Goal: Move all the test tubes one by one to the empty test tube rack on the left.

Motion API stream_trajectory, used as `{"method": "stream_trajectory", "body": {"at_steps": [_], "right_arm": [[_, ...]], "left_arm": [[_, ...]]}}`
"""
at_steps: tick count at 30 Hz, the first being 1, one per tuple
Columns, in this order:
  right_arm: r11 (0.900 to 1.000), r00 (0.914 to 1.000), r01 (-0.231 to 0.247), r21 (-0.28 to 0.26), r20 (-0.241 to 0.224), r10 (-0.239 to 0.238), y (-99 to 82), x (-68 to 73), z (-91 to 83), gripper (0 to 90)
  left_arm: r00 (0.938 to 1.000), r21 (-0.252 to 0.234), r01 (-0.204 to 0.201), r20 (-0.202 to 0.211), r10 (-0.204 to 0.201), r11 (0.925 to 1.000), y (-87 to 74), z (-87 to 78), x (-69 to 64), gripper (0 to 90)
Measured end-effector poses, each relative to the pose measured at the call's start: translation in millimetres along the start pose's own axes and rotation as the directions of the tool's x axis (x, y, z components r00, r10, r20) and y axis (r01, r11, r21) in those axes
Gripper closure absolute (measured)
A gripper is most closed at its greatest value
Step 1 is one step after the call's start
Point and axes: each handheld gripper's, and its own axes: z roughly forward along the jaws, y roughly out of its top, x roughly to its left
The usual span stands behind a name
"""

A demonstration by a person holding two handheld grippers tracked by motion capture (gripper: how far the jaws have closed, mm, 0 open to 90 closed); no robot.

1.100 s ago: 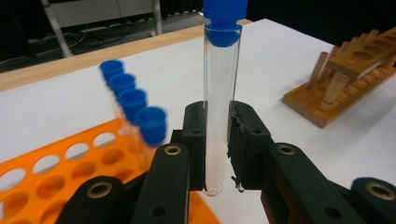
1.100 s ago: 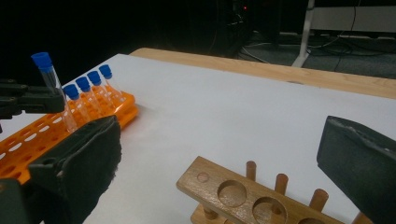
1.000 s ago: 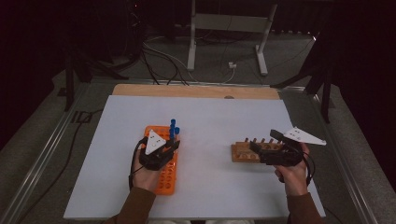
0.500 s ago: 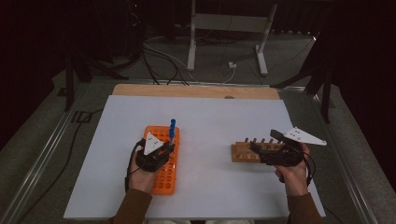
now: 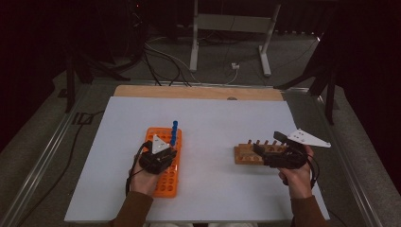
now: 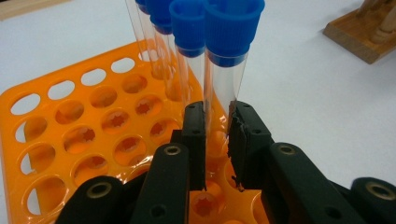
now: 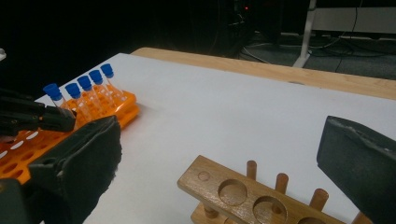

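The light, slippery, breakable test tube (image 6: 223,79) was clamped by the left gripper (image 6: 217,140) at mid-glass, below its cap.

Item count, table surface

One orange plastic tube rack (image 5: 168,175); one wooden rack with round holes (image 5: 249,154), three holes visible in the right gripper view; five clear test tubes with blue screw caps (image 7: 85,83) standing in the orange rack; upright wooden pegs (image 7: 281,181) on the wooden rack, at least four visible; two handheld black two-jaw grippers (image 5: 163,156).
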Motion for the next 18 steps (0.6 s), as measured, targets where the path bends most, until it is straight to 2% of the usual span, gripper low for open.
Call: {"method": "stream_trajectory", "body": {"at_steps": [6,18], "right_arm": [[1.0000,1.0000,0.004,0.000,-0.003,-0.004,0.0,0.8,0.2,0.0],[0.9999,0.9999,0.010,0.007,-0.010,-0.010,-1.0,1.6,1.2,0.0]], "left_arm": [[0.9998,0.045,-0.019,-0.006,0.019,0.9988,1.2,3.5,-1.6,78.5],[0.9999,0.045,-0.013,-0.011,0.013,0.9989,0.3,2.6,-2.3,78.6]]}}
